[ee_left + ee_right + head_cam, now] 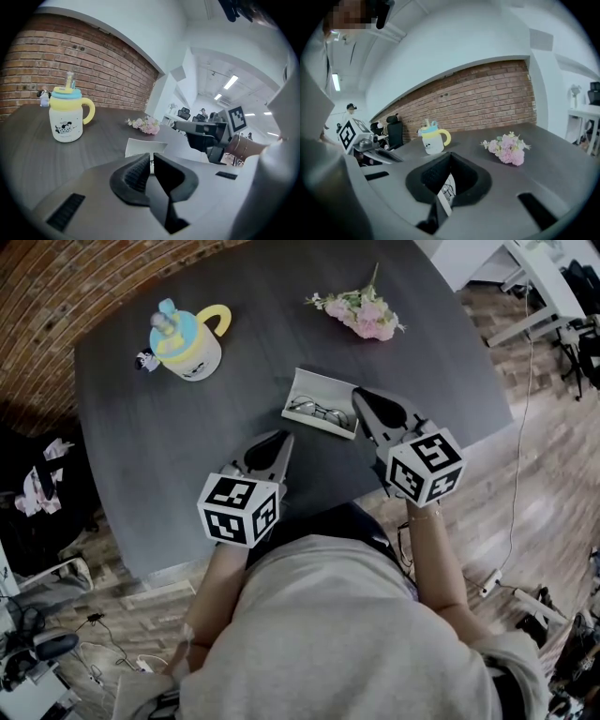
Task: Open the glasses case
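Head view: the glasses case (317, 390) lies on the dark table (187, 446) just ahead of both grippers, its long axis slanting from upper left to lower right. The right gripper (361, 397) has its tip just beside the case's right end, and the left gripper (281, 439) sits further back, pointing at the near long side. Both have their jaws together on nothing (the case shows only beyond their tips), and the white case already lies open like a shallow tray with thin-rimmed glasses (319, 412) inside

— What sits on the dark table (141, 427)?
— A cup (187, 343) at ten o'clock with a tiny toy (146, 361) just beside it, flowers (361, 312) at one, and an open case (322, 404) near the middle.
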The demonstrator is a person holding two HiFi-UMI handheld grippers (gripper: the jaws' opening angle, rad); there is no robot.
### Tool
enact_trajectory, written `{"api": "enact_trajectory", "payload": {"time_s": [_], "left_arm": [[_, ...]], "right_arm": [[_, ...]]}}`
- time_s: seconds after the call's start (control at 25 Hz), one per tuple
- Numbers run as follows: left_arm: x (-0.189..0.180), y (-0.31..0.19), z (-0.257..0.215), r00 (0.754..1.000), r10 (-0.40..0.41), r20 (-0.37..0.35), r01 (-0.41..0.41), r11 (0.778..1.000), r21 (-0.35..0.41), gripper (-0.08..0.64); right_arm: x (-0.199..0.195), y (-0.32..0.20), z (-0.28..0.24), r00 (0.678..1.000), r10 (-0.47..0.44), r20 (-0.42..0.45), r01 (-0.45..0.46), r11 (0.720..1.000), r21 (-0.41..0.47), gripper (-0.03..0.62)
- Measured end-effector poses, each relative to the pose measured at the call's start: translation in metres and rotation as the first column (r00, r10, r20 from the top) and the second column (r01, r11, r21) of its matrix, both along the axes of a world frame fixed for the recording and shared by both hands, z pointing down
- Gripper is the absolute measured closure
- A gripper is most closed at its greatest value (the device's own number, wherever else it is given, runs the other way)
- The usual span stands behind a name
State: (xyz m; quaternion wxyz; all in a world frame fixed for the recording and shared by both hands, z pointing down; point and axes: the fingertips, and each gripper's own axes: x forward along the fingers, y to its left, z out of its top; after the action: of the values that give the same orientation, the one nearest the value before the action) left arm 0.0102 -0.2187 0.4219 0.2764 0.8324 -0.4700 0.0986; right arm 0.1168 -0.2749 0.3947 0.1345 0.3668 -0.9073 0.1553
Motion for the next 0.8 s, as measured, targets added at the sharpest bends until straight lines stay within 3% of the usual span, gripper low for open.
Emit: {"api": "enact_trajectory", "payload": {"time_s": [0.24, 0.36, 0.52, 0.8], "left_arm": [[0.001, 0.002, -0.013, 1.0, 0.007, -0.017, -0.006, 0.999, 0.033, 0.52], [0.003, 0.004, -0.015, 1.0, 0.014, -0.014, -0.014, 0.999, 0.047, 0.52], [0.007, 0.011, -0.01, 0.999, 0.04, 0.011, -0.04, 0.999, 0.034, 0.52], [0.018, 0.022, -0.003, 0.996, 0.083, 0.035, -0.084, 0.996, 0.012, 0.52]], "right_arm": [[-0.007, 0.028, -0.024, 0.997, -0.008, 0.08, 0.003, 0.999, 0.055, 0.586], [-0.012, 0.043, -0.02, 0.993, -0.012, 0.114, 0.01, 1.0, 0.02, 0.586], [-0.026, 0.067, -0.002, 0.995, -0.049, 0.092, 0.052, 0.998, -0.039, 0.586], [-0.029, 0.089, 0.01, 0.996, -0.034, 0.088, 0.045, 0.991, -0.129, 0.586]]}}
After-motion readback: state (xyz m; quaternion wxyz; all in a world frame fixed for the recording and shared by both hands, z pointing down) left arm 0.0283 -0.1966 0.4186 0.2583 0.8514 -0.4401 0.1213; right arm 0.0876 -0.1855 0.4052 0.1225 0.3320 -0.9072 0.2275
